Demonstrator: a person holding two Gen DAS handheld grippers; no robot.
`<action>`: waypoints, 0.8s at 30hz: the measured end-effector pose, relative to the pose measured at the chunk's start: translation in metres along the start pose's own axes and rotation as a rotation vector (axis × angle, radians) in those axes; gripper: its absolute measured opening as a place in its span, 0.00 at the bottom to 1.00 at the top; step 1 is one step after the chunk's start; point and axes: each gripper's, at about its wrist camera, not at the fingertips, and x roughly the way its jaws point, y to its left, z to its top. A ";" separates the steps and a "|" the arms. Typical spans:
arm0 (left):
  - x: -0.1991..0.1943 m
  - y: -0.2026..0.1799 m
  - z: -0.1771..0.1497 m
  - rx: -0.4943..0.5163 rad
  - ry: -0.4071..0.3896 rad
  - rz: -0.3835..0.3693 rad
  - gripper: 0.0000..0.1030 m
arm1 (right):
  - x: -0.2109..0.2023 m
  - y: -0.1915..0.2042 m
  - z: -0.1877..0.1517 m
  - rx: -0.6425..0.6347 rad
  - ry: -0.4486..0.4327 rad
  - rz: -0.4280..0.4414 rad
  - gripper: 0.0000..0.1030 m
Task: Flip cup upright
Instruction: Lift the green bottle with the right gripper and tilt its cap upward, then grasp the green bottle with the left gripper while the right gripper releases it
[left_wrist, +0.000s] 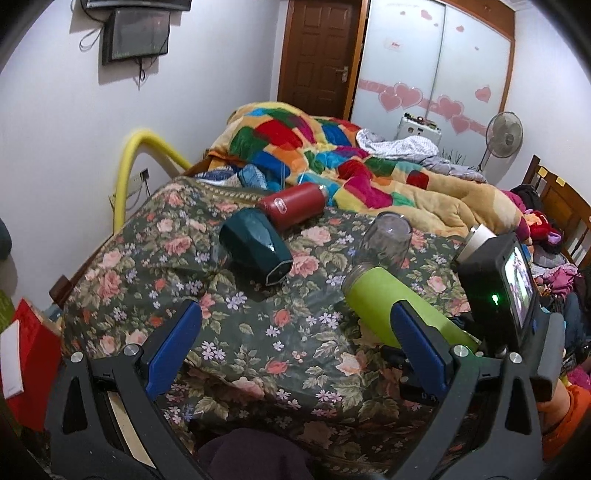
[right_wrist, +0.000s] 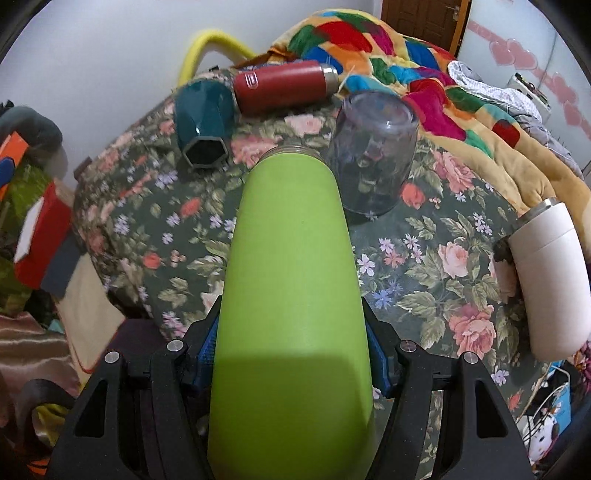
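A lime green cup (right_wrist: 291, 295) lies tilted along my right gripper (right_wrist: 291, 354), whose blue pads are shut on its body; its steel rim points away from me. In the left wrist view the green cup (left_wrist: 391, 306) shows at the right, held by the right gripper's black body (left_wrist: 498, 291). My left gripper (left_wrist: 295, 332) is open and empty above the floral bedspread (left_wrist: 258, 332). A dark teal faceted cup (left_wrist: 255, 247) lies on its side. A clear glass tumbler (left_wrist: 388, 243) stands upside down. A red bottle (left_wrist: 295, 205) and a white cup (right_wrist: 550, 280) lie on their sides.
A patchwork blanket (left_wrist: 332, 147) is heaped behind the cups. A yellow rail (left_wrist: 129, 166) stands at the bed's left edge. A red box (left_wrist: 33, 354) sits at lower left. Clothes (left_wrist: 554, 258) are piled at the right. A fan (left_wrist: 504, 138) stands at the back.
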 end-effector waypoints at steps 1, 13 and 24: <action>0.004 0.001 0.000 -0.005 0.011 -0.002 1.00 | 0.001 0.000 -0.002 -0.008 0.003 -0.005 0.60; 0.031 -0.007 -0.007 -0.001 0.084 -0.024 1.00 | 0.020 -0.003 -0.009 -0.042 0.073 -0.015 0.60; 0.043 -0.013 -0.006 0.000 0.130 -0.050 0.98 | -0.007 -0.006 -0.009 -0.049 0.018 -0.018 0.61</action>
